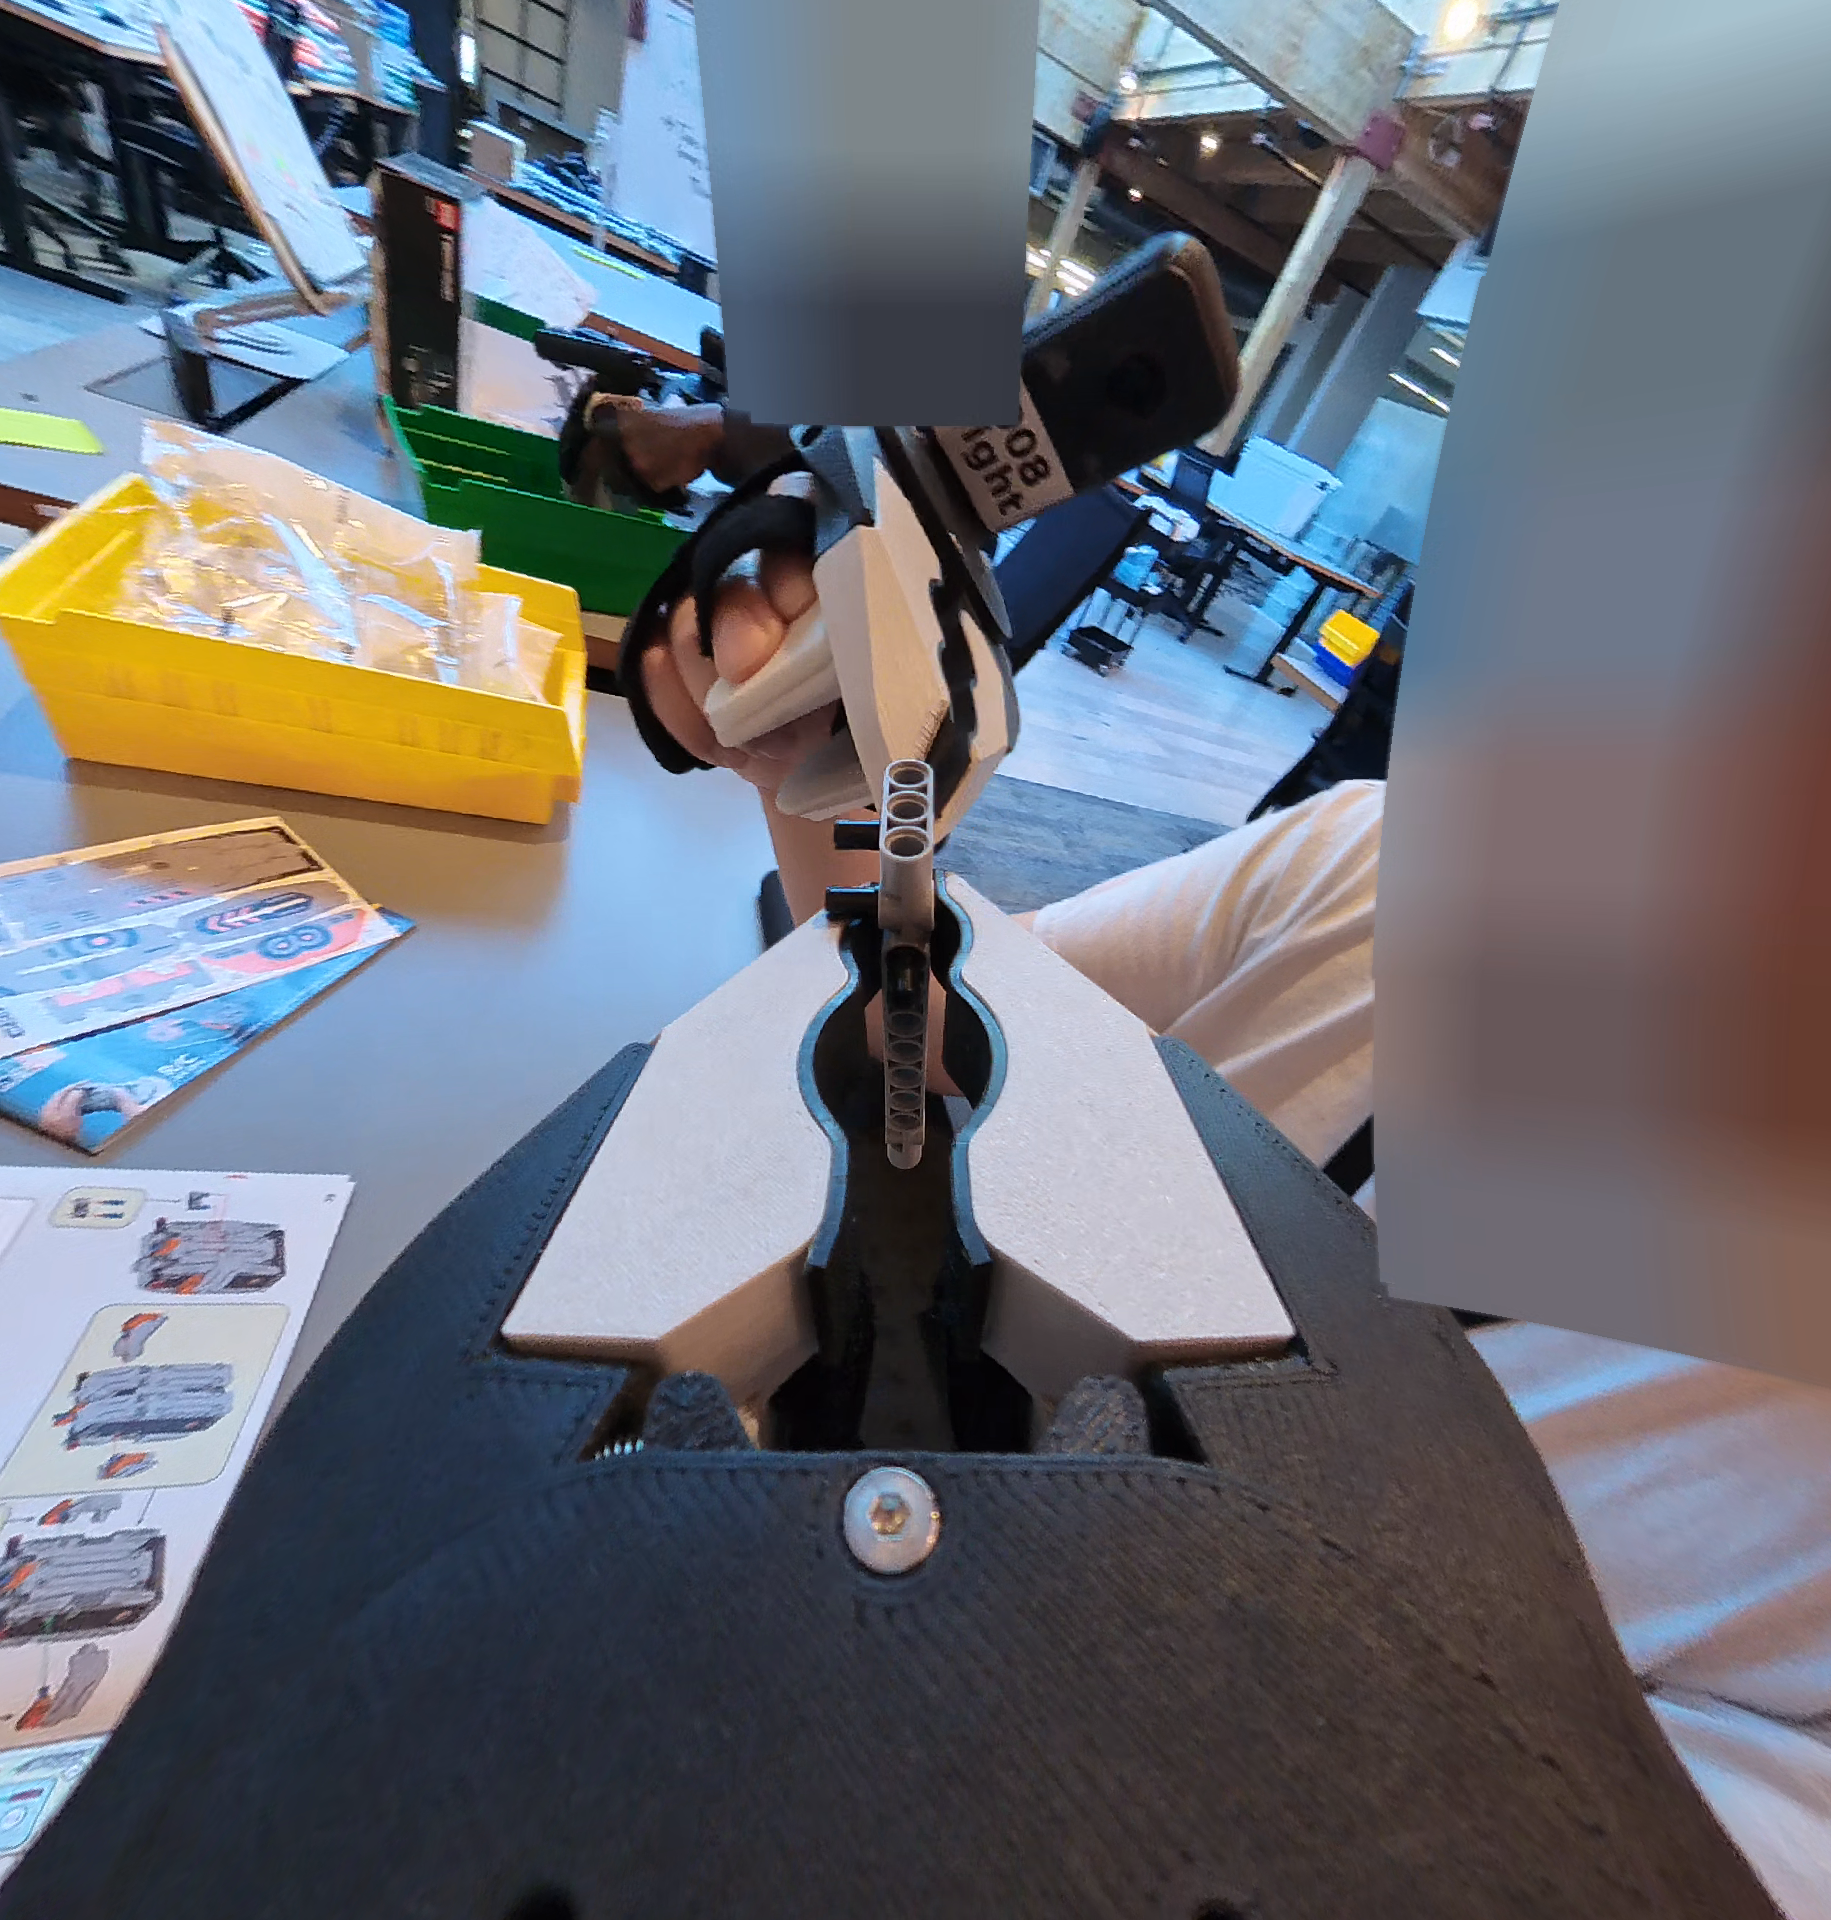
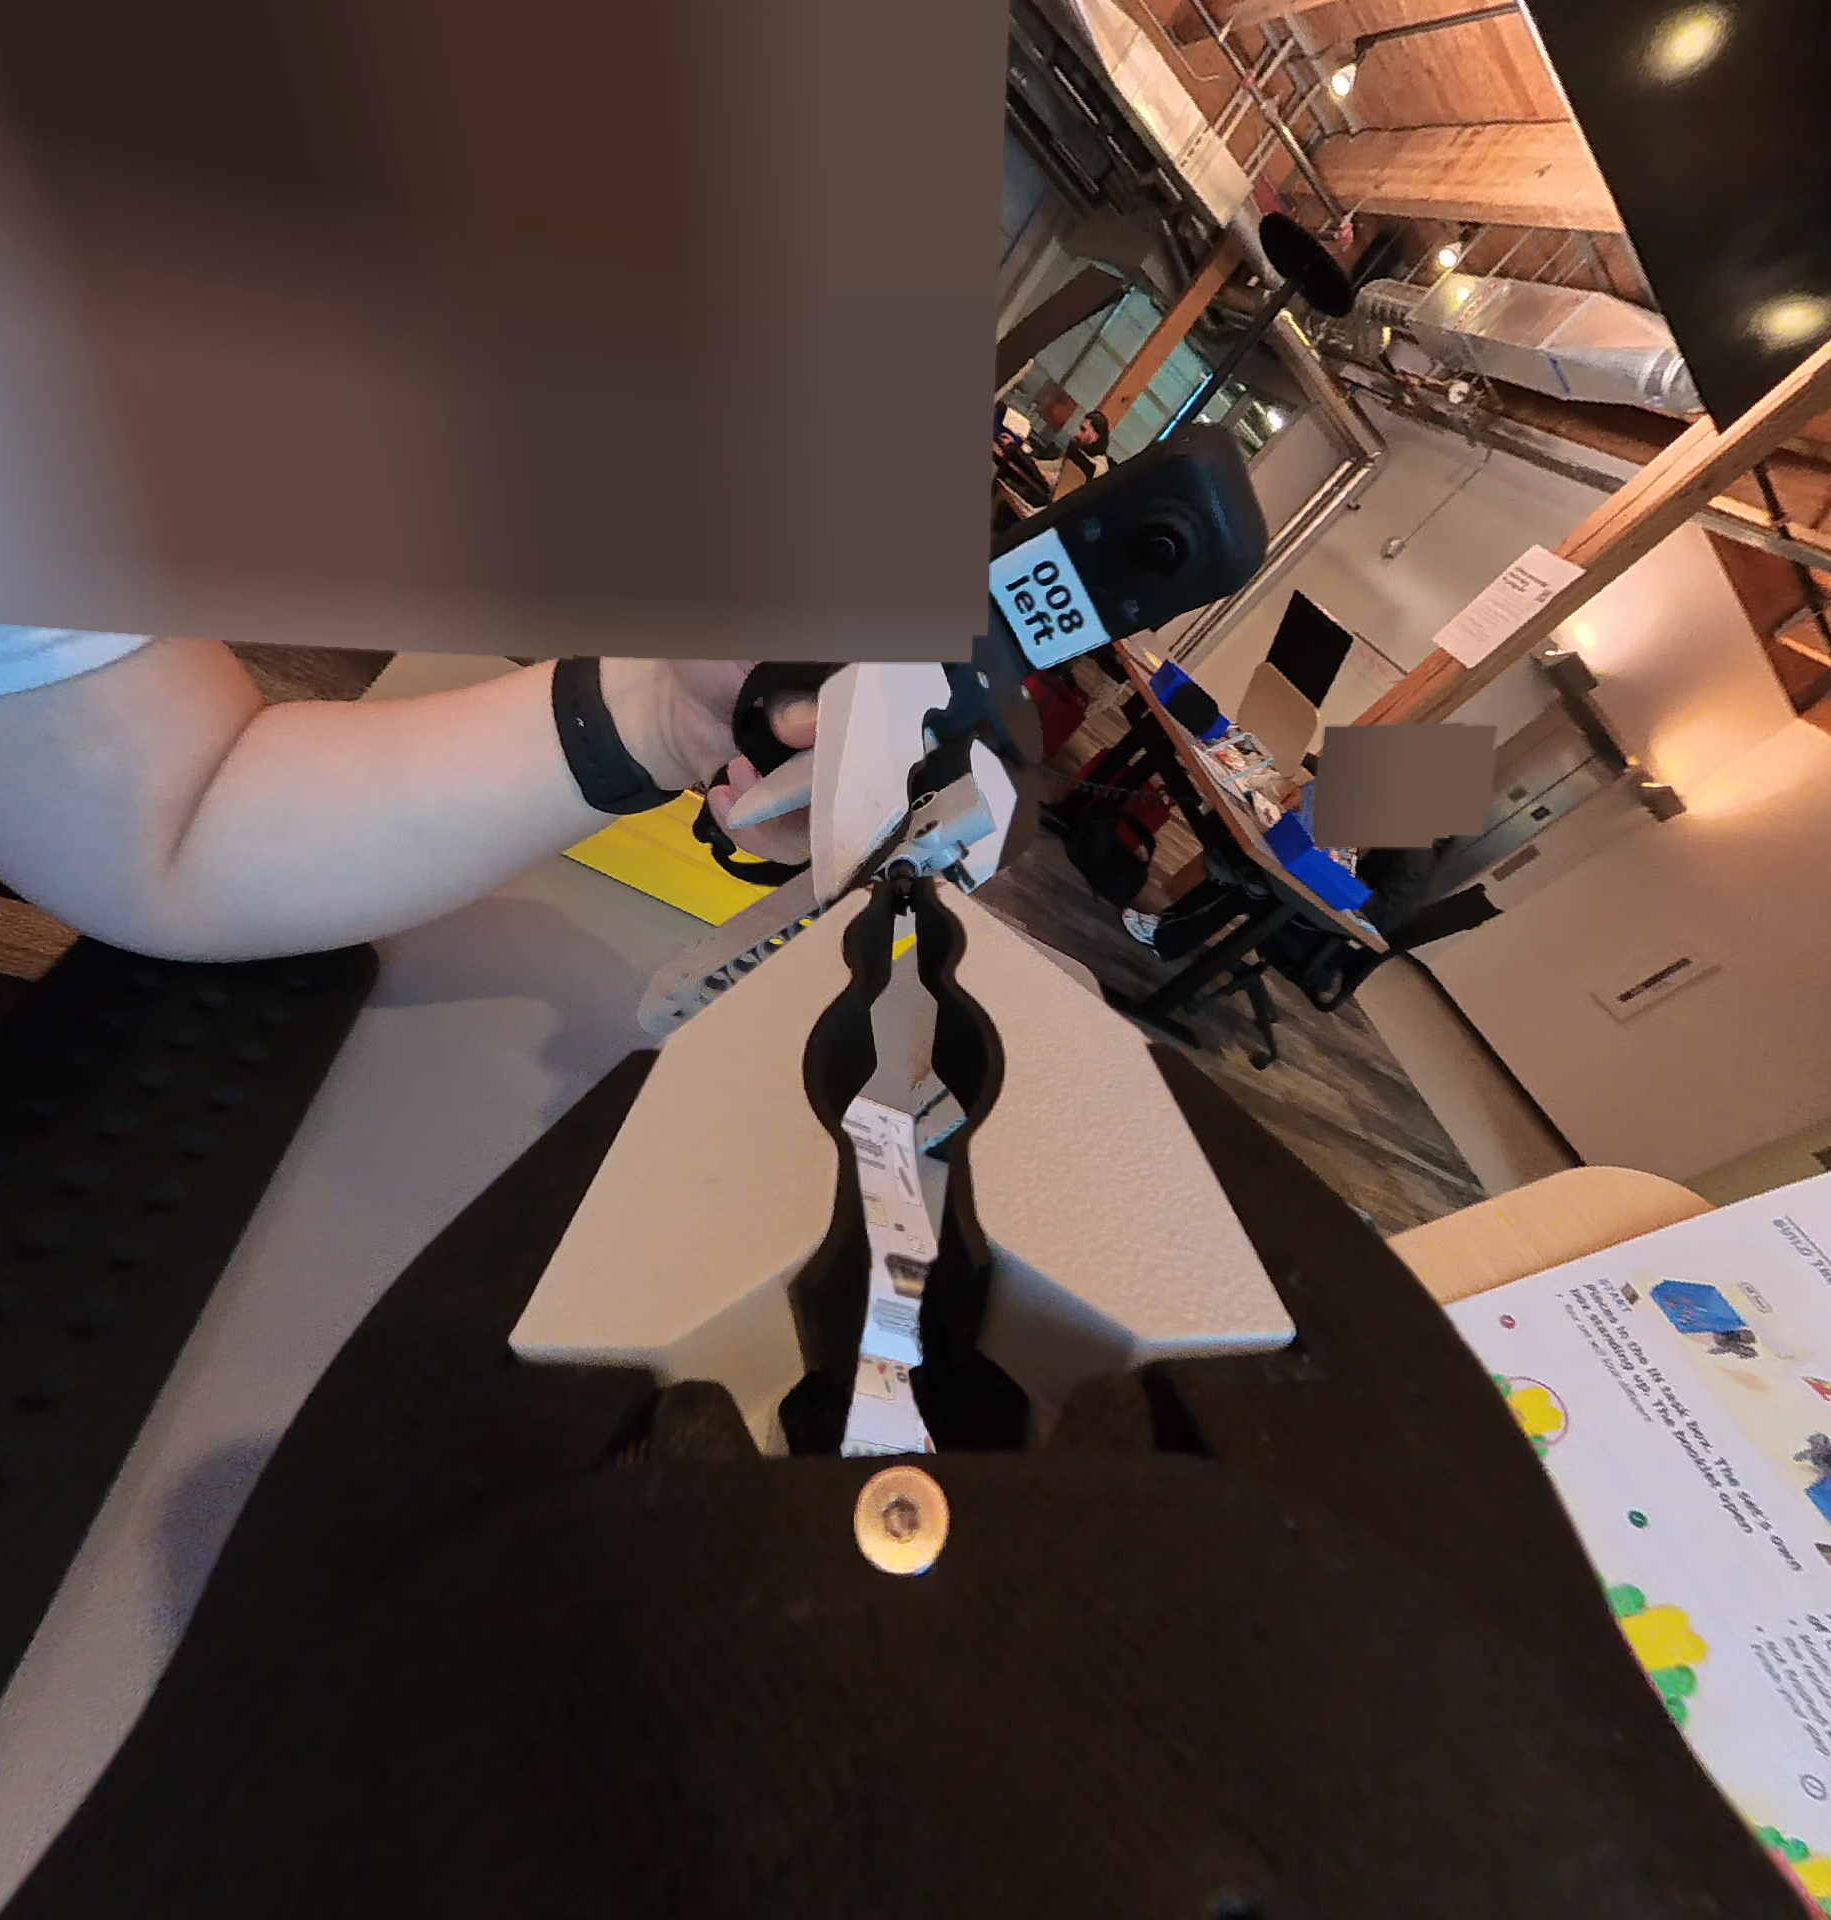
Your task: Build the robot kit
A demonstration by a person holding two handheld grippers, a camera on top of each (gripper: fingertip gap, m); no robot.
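My left gripper (image 1: 906, 914) is shut on a light grey beam with holes (image 1: 908, 821), held upright above the grey table (image 1: 537, 987). Two black pins (image 1: 851, 834) stick out of the beam's left side. The right gripper (image 1: 916, 758) comes down from above, its tips at the beam's top end. In the right wrist view my right gripper (image 2: 900, 899) is nearly closed, with a small black pin (image 2: 903, 871) at its tips against the beam (image 2: 724, 971). The left gripper (image 2: 890, 800) holds that beam just beyond.
A yellow bin (image 1: 298, 727) of plastic bags and a green bin (image 1: 537, 499) stand at the back left. A sticker sheet and booklet (image 1: 142, 966) and a building-instruction page (image 1: 111, 1403) lie at the left. Another printed sheet (image 2: 1669, 1507) lies at the right, a dark mat (image 2: 111, 1143) on the left. Only a small space, under 4 cm, lies between the two pairs of fingers.
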